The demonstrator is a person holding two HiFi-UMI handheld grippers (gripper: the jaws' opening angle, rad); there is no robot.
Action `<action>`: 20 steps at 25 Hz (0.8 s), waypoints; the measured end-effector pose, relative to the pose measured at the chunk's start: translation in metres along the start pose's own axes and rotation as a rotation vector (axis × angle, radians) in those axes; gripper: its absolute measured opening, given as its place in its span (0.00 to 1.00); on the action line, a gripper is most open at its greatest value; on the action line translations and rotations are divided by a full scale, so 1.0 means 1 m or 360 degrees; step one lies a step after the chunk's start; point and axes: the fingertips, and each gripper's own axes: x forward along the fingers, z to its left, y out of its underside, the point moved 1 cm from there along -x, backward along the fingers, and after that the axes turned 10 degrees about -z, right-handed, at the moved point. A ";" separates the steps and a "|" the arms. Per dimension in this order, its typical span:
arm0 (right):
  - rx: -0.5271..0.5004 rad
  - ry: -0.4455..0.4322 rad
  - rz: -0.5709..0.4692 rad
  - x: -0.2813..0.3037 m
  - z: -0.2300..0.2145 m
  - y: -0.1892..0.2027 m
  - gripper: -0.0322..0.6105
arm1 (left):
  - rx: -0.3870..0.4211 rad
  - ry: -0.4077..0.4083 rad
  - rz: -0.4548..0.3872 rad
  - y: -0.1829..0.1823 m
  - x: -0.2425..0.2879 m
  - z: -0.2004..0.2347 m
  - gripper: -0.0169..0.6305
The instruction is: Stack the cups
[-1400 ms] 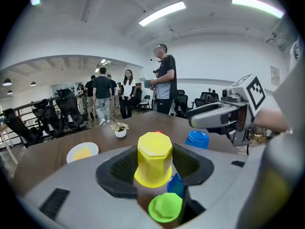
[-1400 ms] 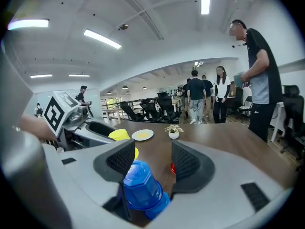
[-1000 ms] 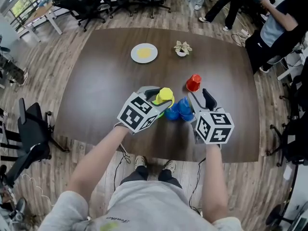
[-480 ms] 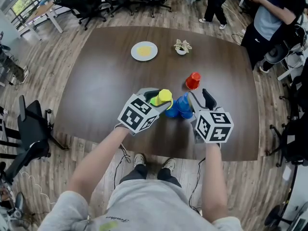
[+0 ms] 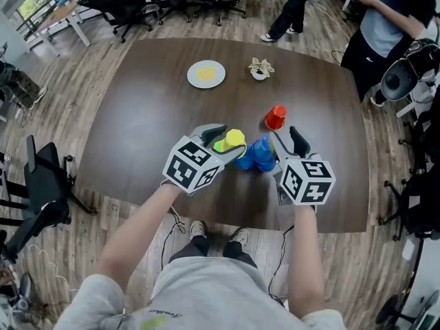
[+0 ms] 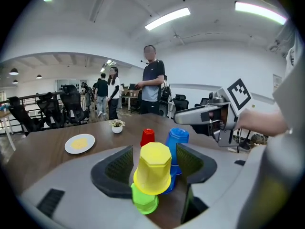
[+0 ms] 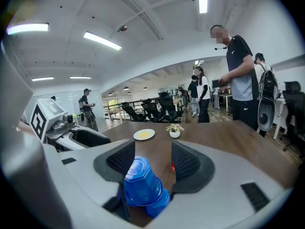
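Note:
An upside-down yellow cup (image 5: 235, 139) (image 6: 153, 168) rests on a green cup (image 5: 221, 146) (image 6: 143, 199) on the dark table (image 5: 137, 115). My left gripper (image 5: 230, 143) (image 6: 153, 156) stands around the yellow cup; its jaws have just been opening, and a gap shows on each side. A stack of blue cups (image 5: 258, 154) (image 6: 176, 142) (image 7: 140, 187) stands just right of it. My right gripper (image 5: 285, 137) (image 7: 153, 159) is open, with the blue stack low by its left jaw and table showing on the other side. A red cup (image 5: 276, 117) (image 6: 147, 137) stands further back.
A white plate with yellow food (image 5: 205, 75) (image 6: 79, 143) and a small potted plant (image 5: 260, 69) (image 6: 116, 126) sit at the table's far side. People stand beyond the far right corner. Office chairs surround the table.
The left gripper's jaws have spread off the yellow cup and the gripper has drawn slightly back. The cups and the right gripper have stayed put. People at the back have walked.

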 end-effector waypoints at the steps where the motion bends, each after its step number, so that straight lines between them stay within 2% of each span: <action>1: -0.0007 -0.0004 -0.0006 0.001 -0.001 -0.002 0.40 | -0.0014 -0.0004 -0.0029 -0.006 -0.001 0.001 0.47; 5: -0.0019 -0.0023 -0.0023 0.004 -0.014 -0.013 0.40 | -0.0068 -0.0082 -0.0162 -0.032 -0.004 0.009 0.47; 10: -0.0091 -0.0048 0.0040 0.023 -0.040 -0.011 0.40 | -0.0106 -0.0283 -0.0304 -0.059 -0.004 0.035 0.46; 15: -0.0133 -0.0085 0.0161 0.050 -0.063 0.015 0.40 | -0.0140 -0.0463 -0.0344 -0.061 -0.004 0.059 0.44; 20: -0.0139 -0.0092 0.0266 0.080 -0.082 0.046 0.41 | -0.0162 -0.0555 -0.0325 -0.053 -0.002 0.072 0.43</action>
